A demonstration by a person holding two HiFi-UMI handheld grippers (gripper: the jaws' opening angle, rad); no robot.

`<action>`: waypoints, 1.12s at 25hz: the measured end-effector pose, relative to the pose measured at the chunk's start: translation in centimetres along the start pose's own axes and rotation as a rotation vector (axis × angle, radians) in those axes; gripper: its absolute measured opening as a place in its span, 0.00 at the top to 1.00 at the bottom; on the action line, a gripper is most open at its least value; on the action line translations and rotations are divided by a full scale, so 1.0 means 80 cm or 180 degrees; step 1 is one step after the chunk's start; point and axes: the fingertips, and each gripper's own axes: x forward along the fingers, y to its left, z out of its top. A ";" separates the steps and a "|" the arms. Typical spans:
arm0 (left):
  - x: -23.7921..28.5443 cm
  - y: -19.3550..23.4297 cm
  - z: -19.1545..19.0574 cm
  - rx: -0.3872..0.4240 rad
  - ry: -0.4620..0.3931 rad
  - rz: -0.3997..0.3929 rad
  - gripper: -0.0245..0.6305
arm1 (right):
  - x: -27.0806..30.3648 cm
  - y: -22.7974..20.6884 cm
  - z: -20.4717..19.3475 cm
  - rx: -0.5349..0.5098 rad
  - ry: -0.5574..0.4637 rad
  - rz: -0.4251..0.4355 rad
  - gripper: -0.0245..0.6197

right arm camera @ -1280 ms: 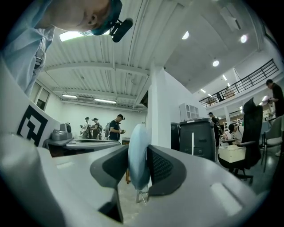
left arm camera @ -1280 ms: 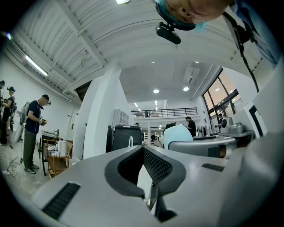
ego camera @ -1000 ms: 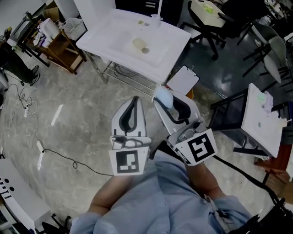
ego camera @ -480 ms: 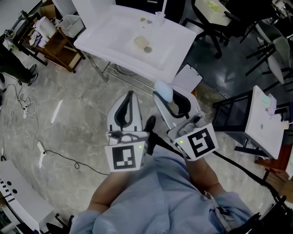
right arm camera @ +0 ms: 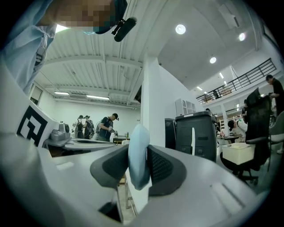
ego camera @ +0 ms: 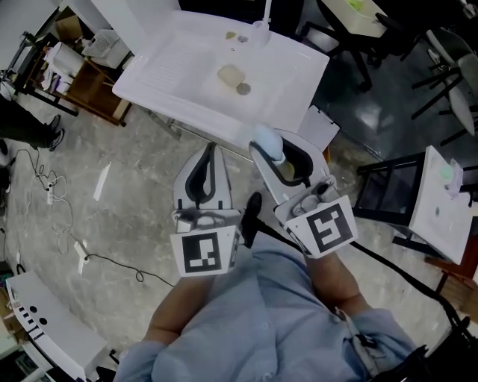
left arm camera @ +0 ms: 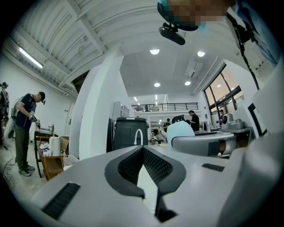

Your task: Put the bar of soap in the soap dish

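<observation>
A pale blue bar of soap stands on edge between the pads of my right gripper, which is shut on it; the right gripper view shows the soap pinched upright between the dark pads. My left gripper is beside it, shut with its tips touching and nothing in it, as the left gripper view also shows. Both point level toward a white sink table. A beige oval thing, probably the soap dish, lies in the basin beside a round drain.
A white tap stands at the sink's far edge. A wooden cart is at the left, a white board leans by the table's near corner, and a second white table and dark chairs are at the right. Cables lie on the floor.
Both grippers have moved forward together toward the white sink table, which now lies nearer their tips. The soap stays held in the right gripper; the left stays shut.
</observation>
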 end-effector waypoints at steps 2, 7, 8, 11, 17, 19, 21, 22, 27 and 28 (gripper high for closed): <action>0.029 0.004 0.005 0.0027 -0.0012 -0.0011 0.96 | 0.015 -0.020 -0.004 0.0044 0.0017 -0.0031 0.78; 0.094 -0.005 0.017 0.0116 -0.0057 -0.0103 0.96 | 0.042 -0.070 -0.007 0.0064 -0.0003 -0.0054 0.78; 0.103 -0.007 0.017 0.0117 -0.0054 -0.0110 0.96 | 0.046 -0.079 -0.007 0.0065 -0.0008 -0.0059 0.78; 0.122 -0.010 0.018 0.0108 -0.0085 -0.0152 0.96 | 0.056 -0.101 -0.005 0.0062 -0.0037 -0.0092 0.78; 0.146 -0.001 0.016 0.0116 -0.0059 -0.0127 0.96 | 0.076 -0.122 -0.008 -0.0002 -0.0020 -0.0085 0.78; 0.154 0.001 0.020 0.0107 -0.0122 -0.0142 0.96 | 0.084 -0.127 -0.008 -0.0022 -0.0020 -0.0076 0.78; 0.162 0.005 0.019 0.0090 -0.0122 -0.0153 0.96 | 0.092 -0.133 -0.009 -0.0051 -0.0015 -0.0081 0.78; 0.166 0.010 0.017 0.0076 -0.0117 -0.0147 0.96 | 0.097 -0.135 -0.009 -0.0063 -0.0012 -0.0087 0.78; 0.197 0.035 0.008 0.0037 -0.0100 -0.0136 0.96 | 0.130 -0.151 -0.019 -0.0106 0.0062 -0.0108 0.78; 0.205 0.040 0.005 0.0021 -0.0088 -0.0142 0.96 | 0.137 -0.154 -0.022 -0.0084 0.0091 -0.0115 0.78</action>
